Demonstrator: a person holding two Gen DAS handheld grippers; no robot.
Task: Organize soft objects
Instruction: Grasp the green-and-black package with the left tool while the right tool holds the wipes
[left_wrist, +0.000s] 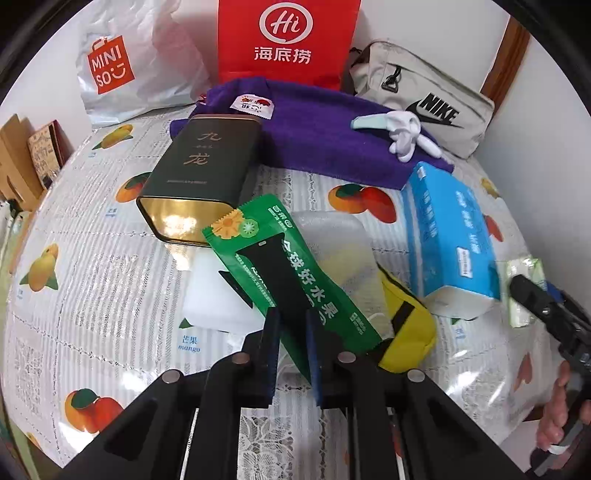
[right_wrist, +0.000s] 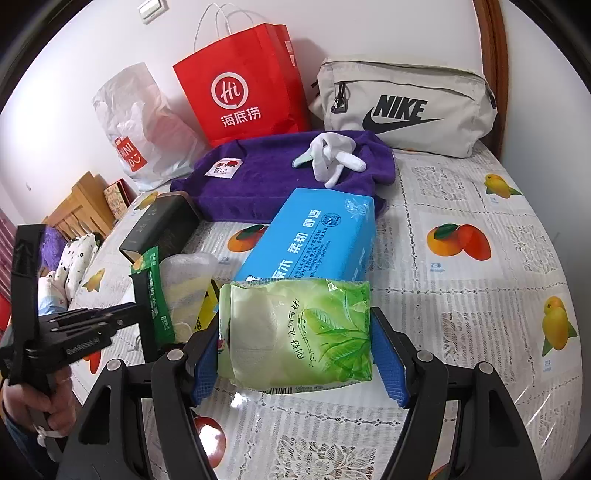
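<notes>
My left gripper (left_wrist: 291, 350) is shut on a green fruit pouch (left_wrist: 288, 266), held up over a yellow pouch (left_wrist: 406, 325) and a clear plastic piece (left_wrist: 340, 240). My right gripper (right_wrist: 299, 354) has its blue pads on both sides of a green tissue pack (right_wrist: 299, 332) that lies on the table; the pads look to touch its ends. The pack also shows in the left wrist view (left_wrist: 524, 288). A blue tissue pack (right_wrist: 314, 236) lies just behind it. A purple towel (right_wrist: 280, 173) with white socks (right_wrist: 332, 155) lies farther back.
A dark tin (left_wrist: 199, 177) lies on its side left of the green pouch. A red paper bag (right_wrist: 240, 85), a white Miniso bag (right_wrist: 136, 129) and a grey Nike bag (right_wrist: 406, 107) line the back wall. The fruit-print tablecloth (right_wrist: 461, 295) shows at the right.
</notes>
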